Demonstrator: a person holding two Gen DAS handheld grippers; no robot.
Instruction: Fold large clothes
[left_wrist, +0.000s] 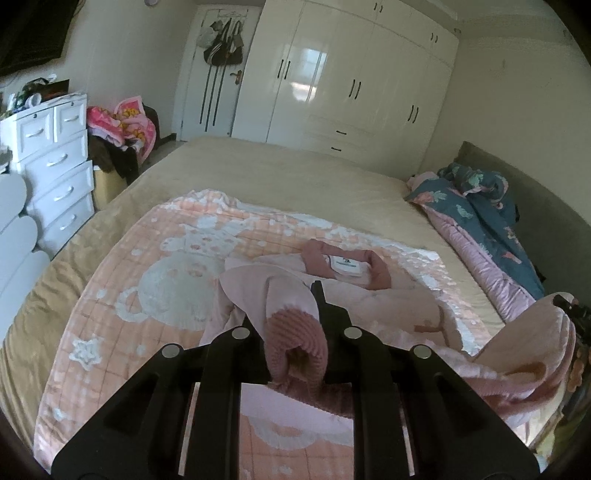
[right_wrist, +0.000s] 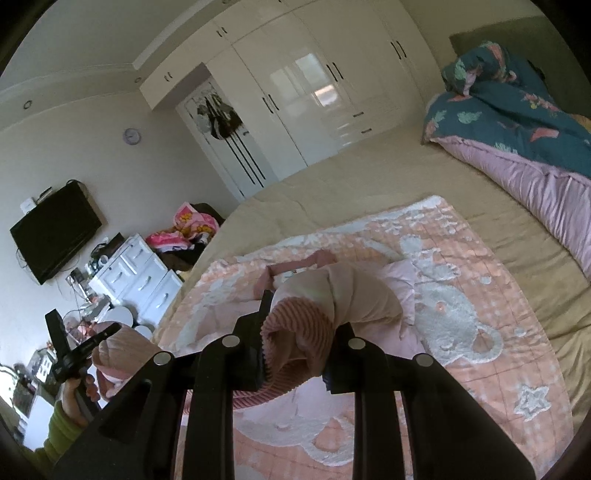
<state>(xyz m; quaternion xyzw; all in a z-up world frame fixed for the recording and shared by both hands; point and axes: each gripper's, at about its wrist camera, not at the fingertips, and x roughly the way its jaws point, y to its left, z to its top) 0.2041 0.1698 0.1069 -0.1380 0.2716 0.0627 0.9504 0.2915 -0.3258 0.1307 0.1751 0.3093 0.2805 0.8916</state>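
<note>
A pale pink sweatshirt (left_wrist: 280, 284) with darker ribbed cuffs and collar (left_wrist: 347, 266) lies on a peach patterned blanket (left_wrist: 147, 258) on the bed. My left gripper (left_wrist: 295, 325) is shut on one ribbed sleeve cuff (left_wrist: 299, 347) and holds it lifted. My right gripper (right_wrist: 299, 332) is shut on the other ribbed cuff (right_wrist: 295, 332), also raised, with the sleeve (right_wrist: 354, 291) trailing down to the garment body. The right gripper shows at the right edge of the left wrist view (left_wrist: 569, 314); the left gripper shows at lower left of the right wrist view (right_wrist: 85, 350).
The beige bed (left_wrist: 295, 173) extends far. A teal and pink quilt (left_wrist: 491, 229) lies bunched by the headboard at right. A white drawer chest (left_wrist: 55, 166) and a pile of clothes (left_wrist: 122, 129) stand at left. White wardrobes (left_wrist: 351, 81) line the back wall.
</note>
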